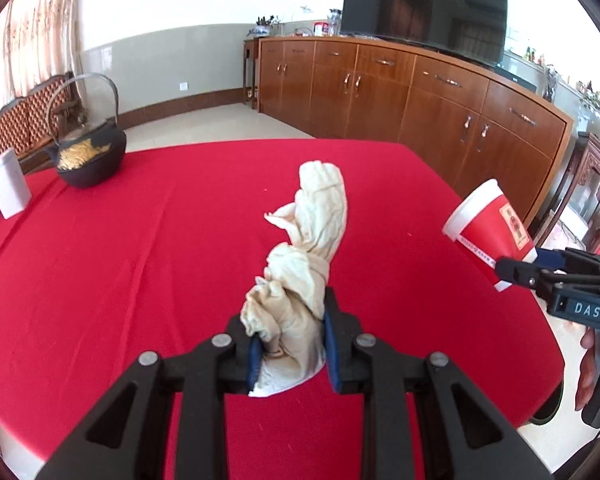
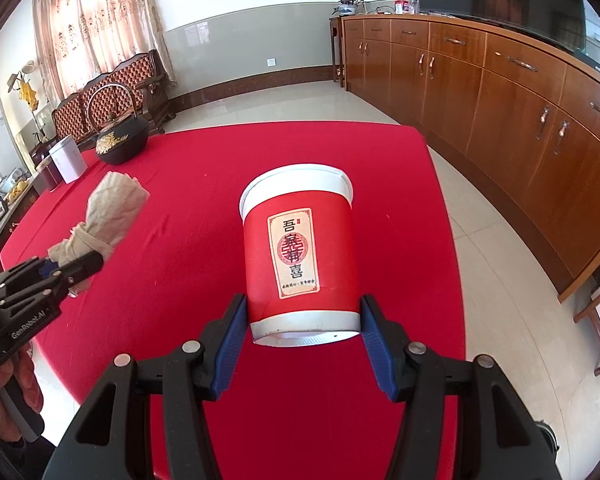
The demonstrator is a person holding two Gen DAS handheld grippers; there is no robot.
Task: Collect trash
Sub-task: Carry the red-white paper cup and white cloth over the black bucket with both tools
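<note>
The right claw [image 1: 500, 270] body has "DAS" on it, the left claw [image 2: 76, 268] body says "GenRobot.AI". Red paper cup [image 2: 300, 256] has a label with big Chinese characters: 吾家有喜; the smaller print under it is unreadable.

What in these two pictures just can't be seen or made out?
- Inside of the red paper cup: right wrist view shows only its outside and base; contents unknown.
- Where the trash goes: no bin in either view.
- Items on the wooden sideboard: too small in both views.
- The crumpled cloth: its lower end hidden by the left gripper.
</note>
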